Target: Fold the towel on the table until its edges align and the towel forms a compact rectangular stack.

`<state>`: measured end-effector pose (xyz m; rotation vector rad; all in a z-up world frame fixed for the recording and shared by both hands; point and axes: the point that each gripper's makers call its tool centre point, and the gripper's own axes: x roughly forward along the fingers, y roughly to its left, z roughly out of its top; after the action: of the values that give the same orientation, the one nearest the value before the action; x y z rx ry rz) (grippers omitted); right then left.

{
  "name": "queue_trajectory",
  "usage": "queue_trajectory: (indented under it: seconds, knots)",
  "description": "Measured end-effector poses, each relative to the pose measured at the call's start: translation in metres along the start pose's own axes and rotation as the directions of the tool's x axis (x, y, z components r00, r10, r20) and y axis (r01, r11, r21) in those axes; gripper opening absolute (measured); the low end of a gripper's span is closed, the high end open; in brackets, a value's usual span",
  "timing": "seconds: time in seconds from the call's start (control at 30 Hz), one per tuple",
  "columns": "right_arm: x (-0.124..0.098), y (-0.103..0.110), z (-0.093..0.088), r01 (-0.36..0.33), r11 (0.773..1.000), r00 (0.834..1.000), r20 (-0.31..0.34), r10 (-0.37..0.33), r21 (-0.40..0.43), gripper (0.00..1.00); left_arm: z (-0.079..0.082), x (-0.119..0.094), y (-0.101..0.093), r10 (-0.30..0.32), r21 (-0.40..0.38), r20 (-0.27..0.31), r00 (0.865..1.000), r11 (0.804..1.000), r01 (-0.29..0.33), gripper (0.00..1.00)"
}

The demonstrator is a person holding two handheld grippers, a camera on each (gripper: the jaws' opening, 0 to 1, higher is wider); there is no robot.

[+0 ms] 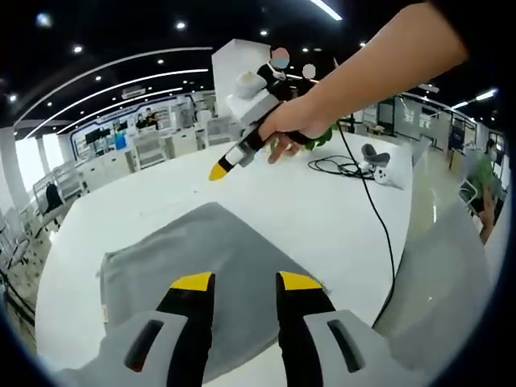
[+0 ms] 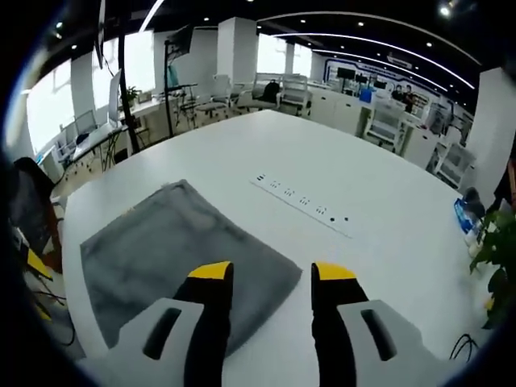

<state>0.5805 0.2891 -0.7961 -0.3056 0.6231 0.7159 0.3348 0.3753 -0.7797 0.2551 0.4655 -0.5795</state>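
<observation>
A grey towel (image 1: pixel 201 258) lies spread flat on the white table (image 1: pixel 290 201), one corner pointing away from me. My left gripper (image 1: pixel 246 282) hovers above the towel's near part, jaws open with nothing between them. A hand holds my right gripper (image 1: pixel 219 170) in the air beyond the towel's far corner, yellow tip pointing down at the table. In the right gripper view the towel (image 2: pixel 169 250) lies to the lower left. The right gripper (image 2: pixel 272 272) stands open over the towel's near right edge, holding nothing.
A black cable (image 1: pixel 367 189) runs across the table to a white device (image 1: pixel 385 169) near green leaves (image 1: pixel 322 137). A flush power strip (image 2: pixel 302 201) sits mid-table. A plant (image 2: pixel 496 258) stands at the right. Desks and chairs surround the table, and a person (image 1: pixel 484 181) stands beyond its edge.
</observation>
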Motion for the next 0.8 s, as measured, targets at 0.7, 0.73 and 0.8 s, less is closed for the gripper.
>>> queue_trajectory:
  seconds: [0.7,0.73,0.8]
  knots:
    - [0.021,-0.006,-0.038,-0.053,0.999,0.998,-0.03,0.052,-0.009,0.29,-0.01,0.038,-0.062,-0.087,0.011,-0.046,0.995,0.996,0.087,0.31]
    - [0.024,-0.007,-0.041,-0.057,0.998,0.998,-0.032,0.056,-0.01,0.29,-0.012,0.041,-0.064,-0.091,0.009,-0.05,0.995,0.996,0.091,0.31]
    - [0.032,-0.008,-0.043,-0.064,0.998,0.997,-0.035,0.063,-0.01,0.3,-0.016,0.045,-0.069,-0.099,0.004,-0.062,0.993,0.995,0.1,0.31]
